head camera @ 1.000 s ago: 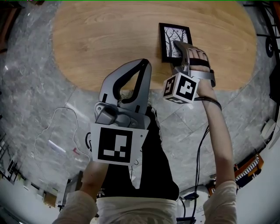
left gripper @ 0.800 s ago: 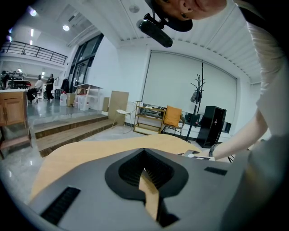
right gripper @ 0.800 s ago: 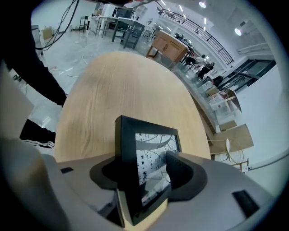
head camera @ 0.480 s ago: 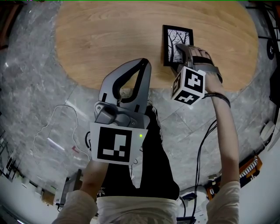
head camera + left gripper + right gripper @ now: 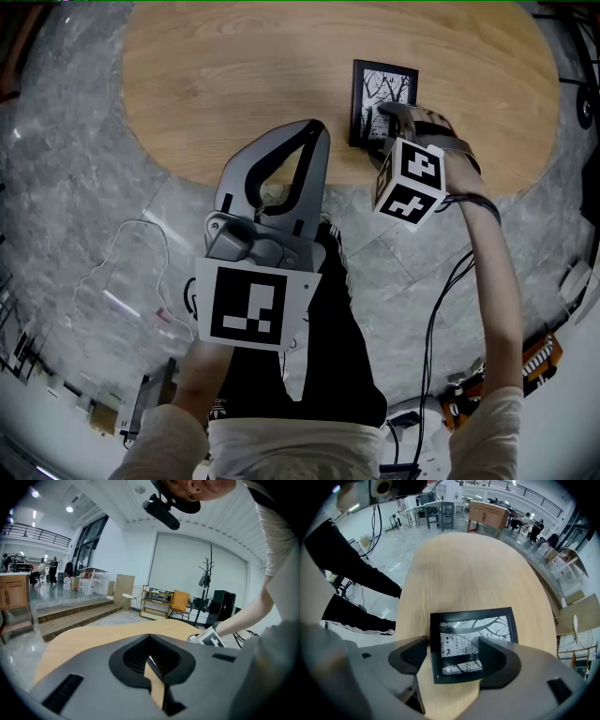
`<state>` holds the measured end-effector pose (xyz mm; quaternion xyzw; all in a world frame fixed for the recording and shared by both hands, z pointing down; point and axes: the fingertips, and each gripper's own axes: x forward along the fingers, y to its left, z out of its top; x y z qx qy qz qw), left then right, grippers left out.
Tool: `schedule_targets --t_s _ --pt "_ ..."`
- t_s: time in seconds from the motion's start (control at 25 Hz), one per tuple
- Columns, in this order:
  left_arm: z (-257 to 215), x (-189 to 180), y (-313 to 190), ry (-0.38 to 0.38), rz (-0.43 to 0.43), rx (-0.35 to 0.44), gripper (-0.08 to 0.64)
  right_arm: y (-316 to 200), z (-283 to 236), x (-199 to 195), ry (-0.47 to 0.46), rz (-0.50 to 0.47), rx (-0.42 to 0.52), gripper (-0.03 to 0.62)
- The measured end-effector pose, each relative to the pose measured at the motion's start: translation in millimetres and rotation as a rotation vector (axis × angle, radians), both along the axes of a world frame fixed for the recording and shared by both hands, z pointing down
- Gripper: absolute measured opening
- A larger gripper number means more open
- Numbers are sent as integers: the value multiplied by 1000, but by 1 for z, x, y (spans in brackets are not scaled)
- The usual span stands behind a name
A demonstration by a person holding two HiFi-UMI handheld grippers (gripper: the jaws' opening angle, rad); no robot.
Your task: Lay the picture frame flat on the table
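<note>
Picture frame (image 5: 473, 641), black with a bare-tree print, lies flat and face up on the wooden table (image 5: 234, 84). Nearest the person, the left gripper (image 5: 314, 127) is closed on nothing and held up by the table's near edge, apparently out of the way because it is not needed. Farther out, the right gripper (image 5: 453, 653) reaches over the table. Its jaws are opening on either side of the frame's near end, pads clear of it, seemingly letting go.
</note>
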<state>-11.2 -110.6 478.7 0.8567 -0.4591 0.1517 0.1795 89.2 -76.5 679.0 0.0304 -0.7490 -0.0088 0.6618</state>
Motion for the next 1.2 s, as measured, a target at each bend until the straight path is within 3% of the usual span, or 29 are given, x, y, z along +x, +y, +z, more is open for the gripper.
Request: schedule_targets --t_s 0.48,0.6,0.64,0.72,0.76,1.0,1.08,1.2 --pt "-5 -1 -4 13 -6 11 9 -4 -5 -4 -16 18 -5 342" --pt "-21 -2 -8 19 -13 27 9 -18 -28 -2 -8 26 46 336" --pt "-30 -3 -10 23 -14 40 9 -28 -41 -3 -13 32 92 296" --pt "-52 -3 -17 30 -16 77 9 -55 -75 -5 -37 59 222 91" --pt "-65 -4 -20 36 -18 97 9 -68 -94 -6 -49 76 287 22" --pt "-170 -4 -38 71 -5 222 9 -128 -241 -3 -163 336 519 6" --pt "-212 -3 -50 68 14 279 9 -146 -300 2 -245 459 610 6" --pt "-282 -4 -60 78 17 342 9 -152 -401 11 -449 689 733 6"
